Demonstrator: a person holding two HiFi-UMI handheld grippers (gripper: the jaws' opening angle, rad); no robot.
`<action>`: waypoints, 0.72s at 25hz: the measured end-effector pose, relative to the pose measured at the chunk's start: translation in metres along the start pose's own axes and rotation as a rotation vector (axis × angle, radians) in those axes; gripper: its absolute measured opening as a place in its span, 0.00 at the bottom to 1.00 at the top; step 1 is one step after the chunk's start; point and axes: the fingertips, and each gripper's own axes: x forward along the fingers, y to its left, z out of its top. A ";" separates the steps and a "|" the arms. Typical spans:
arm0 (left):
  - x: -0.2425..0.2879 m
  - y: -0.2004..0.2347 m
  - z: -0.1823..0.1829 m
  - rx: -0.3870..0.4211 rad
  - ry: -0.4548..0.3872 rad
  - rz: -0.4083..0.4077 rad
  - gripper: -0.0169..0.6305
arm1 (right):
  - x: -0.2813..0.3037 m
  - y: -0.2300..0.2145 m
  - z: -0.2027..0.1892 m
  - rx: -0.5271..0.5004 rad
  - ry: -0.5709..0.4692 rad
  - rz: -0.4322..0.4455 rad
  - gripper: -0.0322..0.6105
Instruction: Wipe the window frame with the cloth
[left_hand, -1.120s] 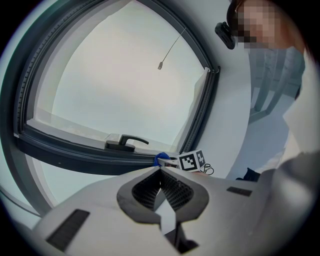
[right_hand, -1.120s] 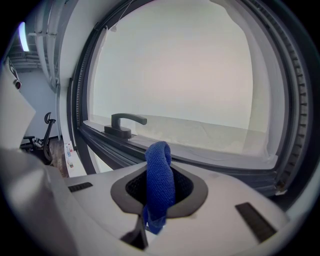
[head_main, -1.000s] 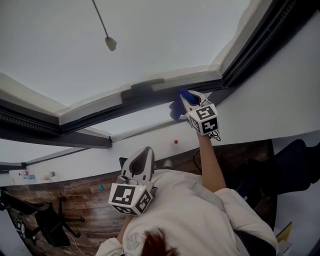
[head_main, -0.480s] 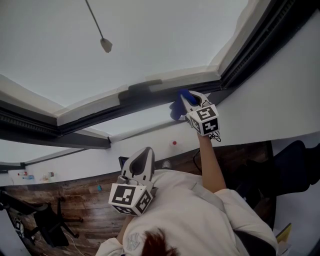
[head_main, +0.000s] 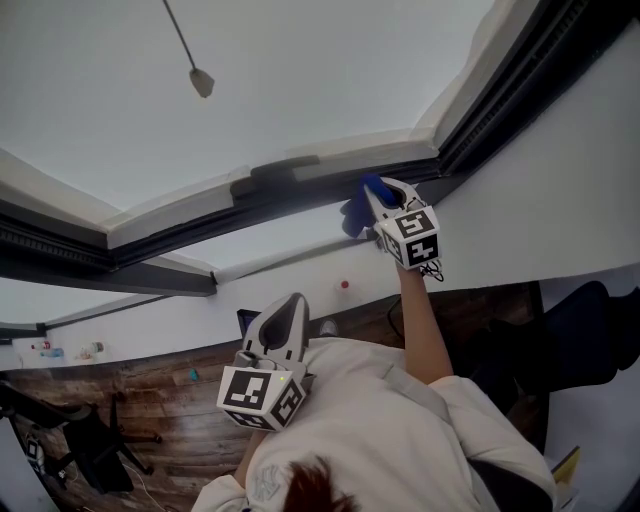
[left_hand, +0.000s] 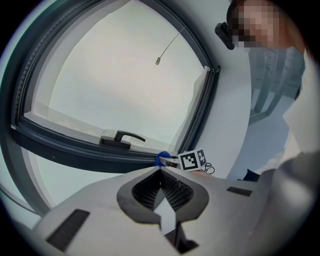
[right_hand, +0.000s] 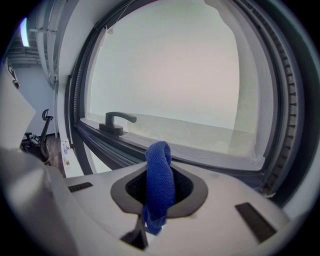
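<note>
The dark window frame (head_main: 190, 228) runs across the head view, its handle (head_main: 272, 170) near the middle. My right gripper (head_main: 373, 192) is raised and shut on a blue cloth (head_main: 353, 212), which presses against the frame's bottom rail right of the handle. In the right gripper view the cloth (right_hand: 160, 177) stands folded between the jaws, with the frame (right_hand: 125, 150) and handle (right_hand: 117, 120) just beyond. My left gripper (head_main: 293, 305) hangs lower, near the person's chest, shut with nothing in it. The left gripper view shows the handle (left_hand: 120, 137) and the cloth (left_hand: 161, 158) from a distance.
A blind cord with a weight (head_main: 201, 82) hangs in front of the glass. The window's right corner (head_main: 440, 160) lies close to the right gripper. Below are a wooden floor (head_main: 130, 400), a dark chair (head_main: 95, 445) at left and the person's white sleeve (head_main: 400, 430).
The right gripper with the cloth has slid a little to the right along the frame, away from the handle. The left gripper has stayed where it was.
</note>
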 end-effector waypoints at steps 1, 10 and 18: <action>0.000 0.001 0.000 -0.001 -0.002 0.002 0.03 | 0.000 -0.001 0.000 0.000 0.000 -0.001 0.13; -0.005 0.002 0.000 -0.001 -0.007 0.021 0.03 | -0.003 -0.008 -0.002 0.009 -0.005 -0.011 0.13; -0.006 0.002 0.001 0.007 -0.012 0.032 0.03 | -0.008 -0.023 -0.007 0.024 -0.005 -0.040 0.13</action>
